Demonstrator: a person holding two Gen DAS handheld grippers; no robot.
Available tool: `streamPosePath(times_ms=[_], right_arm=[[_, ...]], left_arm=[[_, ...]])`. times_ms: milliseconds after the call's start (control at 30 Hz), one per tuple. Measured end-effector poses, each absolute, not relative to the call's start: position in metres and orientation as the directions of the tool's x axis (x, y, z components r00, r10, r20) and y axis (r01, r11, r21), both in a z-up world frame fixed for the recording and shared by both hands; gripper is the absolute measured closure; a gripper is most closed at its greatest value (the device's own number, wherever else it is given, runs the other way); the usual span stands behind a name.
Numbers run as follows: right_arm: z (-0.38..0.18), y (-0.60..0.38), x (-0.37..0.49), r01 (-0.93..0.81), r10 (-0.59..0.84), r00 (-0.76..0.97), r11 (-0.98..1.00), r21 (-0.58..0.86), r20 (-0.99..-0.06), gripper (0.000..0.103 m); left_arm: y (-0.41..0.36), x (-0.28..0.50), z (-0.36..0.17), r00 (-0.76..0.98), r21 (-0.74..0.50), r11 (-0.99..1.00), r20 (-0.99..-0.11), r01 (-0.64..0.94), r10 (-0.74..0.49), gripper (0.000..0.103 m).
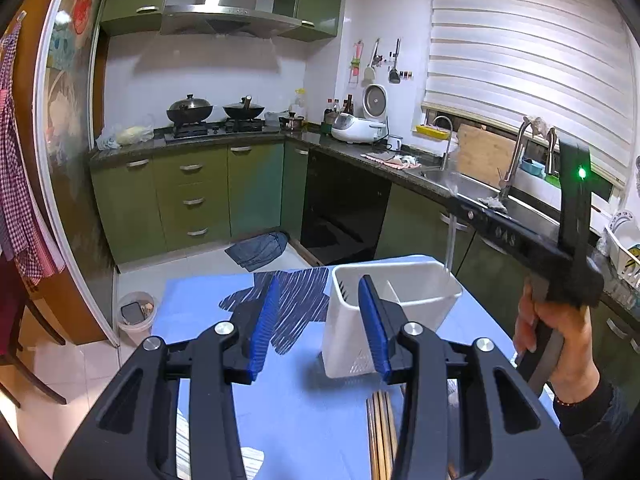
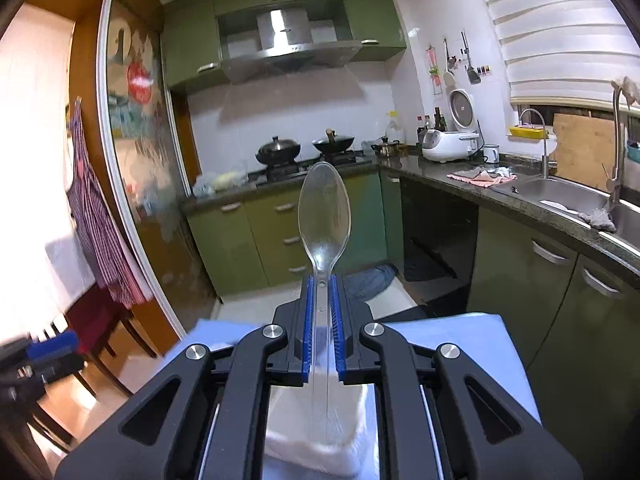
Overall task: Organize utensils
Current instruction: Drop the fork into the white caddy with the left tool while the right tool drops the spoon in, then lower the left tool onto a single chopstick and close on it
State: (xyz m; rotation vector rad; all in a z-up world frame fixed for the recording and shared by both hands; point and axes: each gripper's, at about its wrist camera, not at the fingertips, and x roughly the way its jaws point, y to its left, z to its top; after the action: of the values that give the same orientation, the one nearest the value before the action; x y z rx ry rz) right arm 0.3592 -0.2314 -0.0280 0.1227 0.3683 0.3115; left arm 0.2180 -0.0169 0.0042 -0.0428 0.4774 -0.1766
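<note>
Now right gripper point(image 2: 323, 328) clamps a clear spoon point(image 2: 324, 216) above the white caddy point(image 1: 394, 300); left gripper point(image 1: 318, 324) gapes

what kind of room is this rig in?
A home kitchen, most likely: gas stove with two woks under a range hood, a sink set in the counter, and a rice cooker beside it.

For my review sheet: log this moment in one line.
right gripper: shut on clear spoon | left gripper: open | white caddy: upright
</note>
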Motion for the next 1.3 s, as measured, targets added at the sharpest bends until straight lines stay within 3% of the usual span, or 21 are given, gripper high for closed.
streamPosePath(times_ms=[200,433,700,933,1200,1300], right_arm=[[-0.048,-0.235,0.334,-0.276,0.311,0.879,0.95,0.145,-0.362,0.092],[-0.051,-0.237,0.307,-0.277,0.294,0.885,0.956,0.099,-0.36,0.065],[-0.041,-0.256,0.267,-0.261,0.281,0.892,0.96,0.105,-0.353,0.065],[-0.082,-0.282,0.246,-0.215,0.249,0.829,0.968,0.126,-0.5,0.065],[-0.13,-0.306,0.246,-0.177,0.234,0.751,0.972,0.153,-0.618,0.065],[-0.137,-0.309,0.245,-0.18,0.236,0.736,0.972,0.153,-0.634,0.065]], left_arm=[[-0.022,0.215,-0.003,0.859,-0.071,0.984,-0.48,0.164,-0.178,0.064],[-0.032,0.213,-0.021,0.811,-0.055,0.982,-0.556,0.183,-0.182,0.064],[-0.05,0.222,-0.062,0.691,-0.044,0.98,-0.703,0.196,-0.17,0.063],[-0.067,0.245,-0.121,0.48,-0.056,0.972,-0.862,0.227,-0.162,0.064],[-0.091,0.258,-0.165,0.345,-0.025,0.964,-0.931,0.263,-0.118,0.088],[-0.093,0.262,-0.172,0.323,-0.013,0.966,-0.941,0.259,-0.099,0.091]])
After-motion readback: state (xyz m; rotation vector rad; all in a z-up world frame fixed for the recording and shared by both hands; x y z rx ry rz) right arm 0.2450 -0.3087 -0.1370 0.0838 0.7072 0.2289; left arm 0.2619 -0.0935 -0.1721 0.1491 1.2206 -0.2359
